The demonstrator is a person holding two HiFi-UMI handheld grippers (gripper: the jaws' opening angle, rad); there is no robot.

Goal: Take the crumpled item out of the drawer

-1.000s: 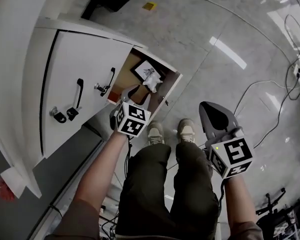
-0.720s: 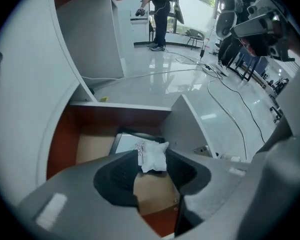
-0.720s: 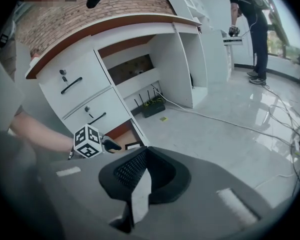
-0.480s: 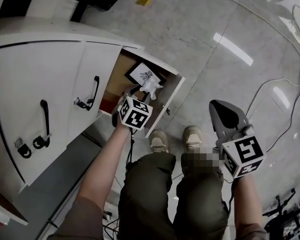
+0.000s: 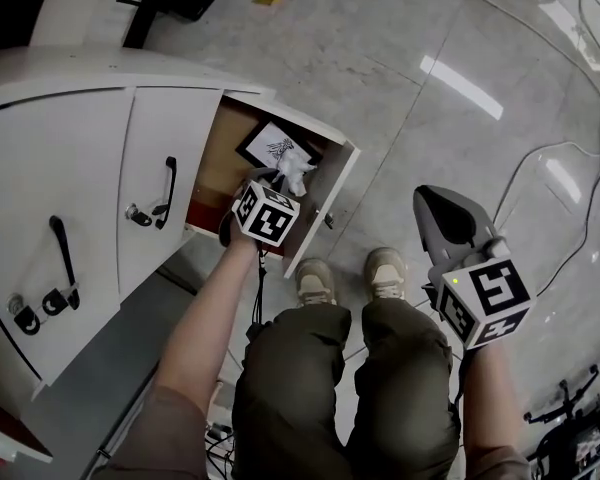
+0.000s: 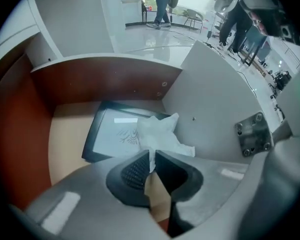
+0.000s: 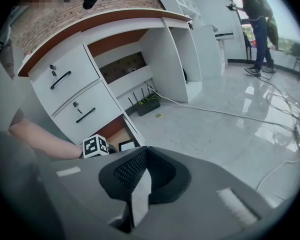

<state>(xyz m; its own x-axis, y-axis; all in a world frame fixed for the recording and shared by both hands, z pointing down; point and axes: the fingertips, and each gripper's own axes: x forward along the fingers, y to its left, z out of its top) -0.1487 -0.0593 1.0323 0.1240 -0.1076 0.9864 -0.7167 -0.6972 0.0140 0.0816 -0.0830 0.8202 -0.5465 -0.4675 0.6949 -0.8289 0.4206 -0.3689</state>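
Note:
The bottom drawer [image 5: 332, 200] of a white cabinet stands pulled out, showing a wooden floor [image 6: 65, 134]. Inside lies a black-framed picture [image 6: 115, 134] [image 5: 272, 146] with a crumpled white paper [image 6: 162, 133] [image 5: 295, 168] on its near corner. My left gripper [image 6: 152, 159] [image 5: 278, 176] reaches into the drawer and is shut on the lower edge of the crumpled paper. My right gripper [image 7: 146, 159] [image 5: 442, 203] hangs over the floor to the right of the drawer, shut and holding nothing.
Two more white drawers with black handles [image 5: 168, 190] sit left of the open one. The person's legs and shoes [image 5: 385, 271] stand on the glossy grey floor just below the drawer front. Cables [image 5: 540, 168] run across the floor at the right. People stand far off in both gripper views.
The left gripper has gone deeper into the drawer and closed on the crumpled paper. The head view has shifted, so the cabinet sits further left. The right gripper has stayed in place.

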